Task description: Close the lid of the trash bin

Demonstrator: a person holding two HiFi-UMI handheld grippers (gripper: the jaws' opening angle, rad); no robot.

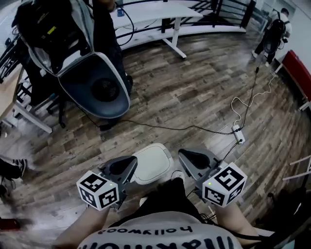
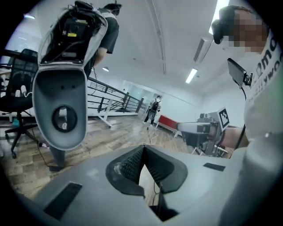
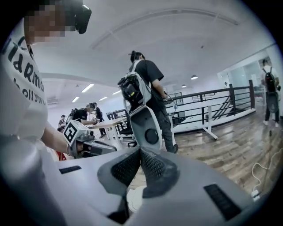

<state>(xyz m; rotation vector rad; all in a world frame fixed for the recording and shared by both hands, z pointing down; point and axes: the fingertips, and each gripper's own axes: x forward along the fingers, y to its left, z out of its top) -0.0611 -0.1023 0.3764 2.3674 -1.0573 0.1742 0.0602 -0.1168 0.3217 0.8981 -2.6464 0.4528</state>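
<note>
Trash bin [image 1: 153,164] sits on the wooden floor [image 1: 194,92] just ahead of my feet, between my two tools. Seen from above, its white lid [image 1: 151,160] lies flat across the top inside a grey rim.

My left gripper [image 1: 127,167] hangs at the bin's 9 o'clock, just beside the rim. Its ribbed fingers are pressed together at the tips with nothing between them. My right gripper [image 1: 190,160] hangs at the bin's 3 o'clock, pinched closed and empty in the same way. I cannot tell whether either touches the bin. The marker cubes [image 1: 98,189] ride nearest my body.

At 11 o'clock from the bin, well apart, another person [image 1: 104,29] stands carrying a large grey oval shell [image 1: 95,90] with a dark disc in its middle. It takes up much of that side. A thin black cable [image 1: 160,127] runs across the boards at 12 o'clock, between the bin and the shell. It leads toward a white power strip [image 1: 238,134] at 2 o'clock, where a white cord [image 1: 243,102] loops away.

Farther off at 12 o'clock stands a white desk [image 1: 160,10] before a black railing [image 1: 228,9]. A second person [image 1: 272,33] stands far out at 1 o'clock, near a red bench [image 1: 297,68]. A dark shoe [image 1: 10,168] shows at 9 o'clock by the frame edge.
</note>
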